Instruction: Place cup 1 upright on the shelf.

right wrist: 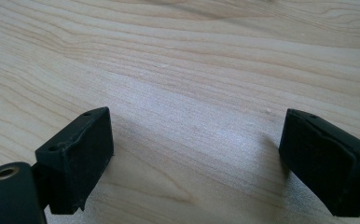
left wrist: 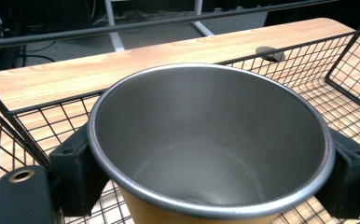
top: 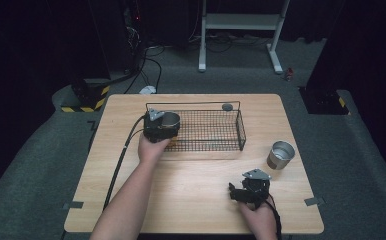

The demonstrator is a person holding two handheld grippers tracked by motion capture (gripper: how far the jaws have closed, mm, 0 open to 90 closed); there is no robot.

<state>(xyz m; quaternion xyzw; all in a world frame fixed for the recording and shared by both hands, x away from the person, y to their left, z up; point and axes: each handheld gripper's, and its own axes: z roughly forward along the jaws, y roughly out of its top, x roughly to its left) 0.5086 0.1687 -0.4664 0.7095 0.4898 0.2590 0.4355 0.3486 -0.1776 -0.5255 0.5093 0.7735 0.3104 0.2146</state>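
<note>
High view: the left gripper (top: 167,124) holds a steel cup (top: 170,120) over the wire basket's (top: 240,131) left end, mid-table; a second cup (top: 280,154) waits near the right edge.

Left gripper view: jaws clamp the cup, not yet released.

Right gripper view: jaws wide apart, empty.

Table: a light wooden table (top: 191,190) with pale grain sits mid-room, its top evenly lit.
Table corners: grey tape tabs (top: 73,205) mark the near left and near right edges.
Floor: grey carpet (top: 361,165) spreads all around, darker toward the sides.
Far side: a white metal stand (top: 241,22) rises beyond the far edge, two legs planted on the carpet.
Far left: a dark rack (top: 116,35) stands there, black cables (top: 148,67) spilling from it across the floor.
Hazard marks: yellow-and-black striped bases (top: 83,97) sit off the far left corner, another off the far right.
Surround: black drapes close off both sides.
Light: bright on the tabletop, dim beyond.
</note>
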